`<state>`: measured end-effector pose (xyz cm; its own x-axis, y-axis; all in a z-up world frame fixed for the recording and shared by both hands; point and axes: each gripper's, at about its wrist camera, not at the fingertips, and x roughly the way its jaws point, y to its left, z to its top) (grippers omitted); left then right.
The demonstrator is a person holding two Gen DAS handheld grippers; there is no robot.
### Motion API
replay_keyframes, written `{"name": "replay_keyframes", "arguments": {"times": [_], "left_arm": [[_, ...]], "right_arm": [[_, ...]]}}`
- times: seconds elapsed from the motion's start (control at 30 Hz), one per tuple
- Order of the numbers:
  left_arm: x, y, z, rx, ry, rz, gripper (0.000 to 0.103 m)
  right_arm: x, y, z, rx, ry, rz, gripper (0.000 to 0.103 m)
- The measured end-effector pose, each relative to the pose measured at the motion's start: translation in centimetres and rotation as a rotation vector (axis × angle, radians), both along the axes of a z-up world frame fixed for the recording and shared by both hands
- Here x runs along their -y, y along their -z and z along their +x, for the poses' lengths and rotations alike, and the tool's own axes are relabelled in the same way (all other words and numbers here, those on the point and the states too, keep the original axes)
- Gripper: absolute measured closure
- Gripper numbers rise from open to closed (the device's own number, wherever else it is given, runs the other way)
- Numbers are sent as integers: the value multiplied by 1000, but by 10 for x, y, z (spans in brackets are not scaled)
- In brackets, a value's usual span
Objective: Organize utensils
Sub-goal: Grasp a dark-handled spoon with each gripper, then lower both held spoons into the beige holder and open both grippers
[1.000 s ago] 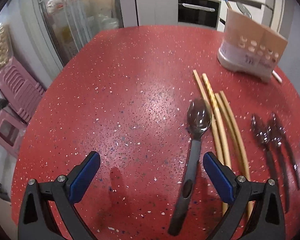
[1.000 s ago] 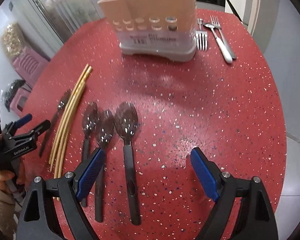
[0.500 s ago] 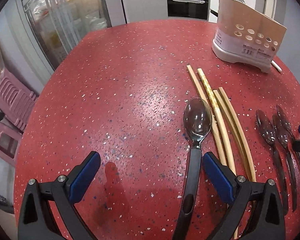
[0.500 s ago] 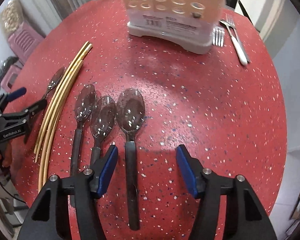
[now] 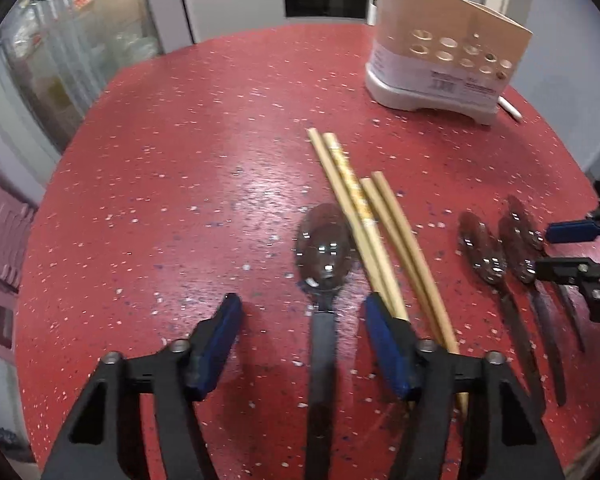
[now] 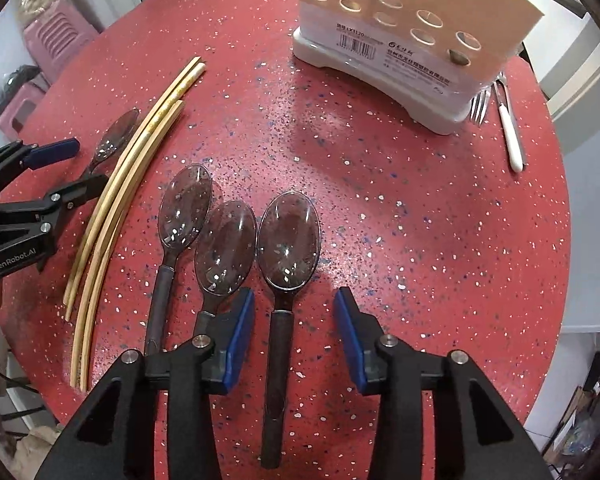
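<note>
- My right gripper [image 6: 294, 326] has dropped lower over the rightmost spoon [image 6: 286, 264]. Its jaws have just been closing, and the dark handle now lies between the blue pads with a gap on each side, so nothing is clamped yet.
- My left gripper [image 5: 300, 332] has slid across to straddle the lone spoon [image 5: 324, 280] beside the chopsticks [image 5: 380, 240]. Its jaws have also just been narrowing. The handle runs between them untouched, so this claw is released too. The right-hand pad sits just over the near ends of the chopsticks, and I judge it may catch them as it shuts.
- Both claws being lined up on a handle tells me the reach is done and the pinch is the step in hand.
- Just left of my right gripper lie two more spoons [image 6: 204, 232], bowls touching. They have not moved, and neither have the chopsticks.
- Farther back on the red table [image 6: 440, 208] stands the utensil holder [image 6: 404, 28], well apart from all the spoons, so each still needs carrying over.
- Beside the holder lie forks [image 6: 500, 116], also unsorted; the task is at an early stage.
</note>
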<state>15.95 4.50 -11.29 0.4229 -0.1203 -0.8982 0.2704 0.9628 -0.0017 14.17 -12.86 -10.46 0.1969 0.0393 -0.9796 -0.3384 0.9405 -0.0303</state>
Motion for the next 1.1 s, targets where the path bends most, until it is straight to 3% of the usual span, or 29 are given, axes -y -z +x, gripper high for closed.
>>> {"name": "replay_keyframes", "arguments": {"times": [0.13, 0.17, 0.2, 0.23, 0.27, 0.57, 0.87, 1.1], "left_arm": [[5, -2, 5, -52, 39, -1, 30], [7, -2, 6, -60, 51, -1, 37], [10, -3, 5, -63, 66, -5, 43], [12, -4, 4, -65, 79, -6, 62], [14, -4, 4, -68, 85, -4, 67], [8, -18, -22, 27, 17, -49, 67], [-4, -72, -43, 181, -57, -146, 67], [3, -116, -47, 296, -82, -215, 67]], "right_arm": [[-3, 0, 12, -13, -16, 10, 83], [-4, 1, 18, -16, -20, 14, 90], [-4, 1, 20, -14, -23, 13, 90], [-4, 1, 20, -11, -28, 14, 91], [-4, 1, 21, -6, -32, 17, 91], [25, -12, 8, 49, 0, 132, 91], [73, -58, -11, 172, 62, 302, 90], [79, -95, -15, 291, 97, 387, 90]]}}
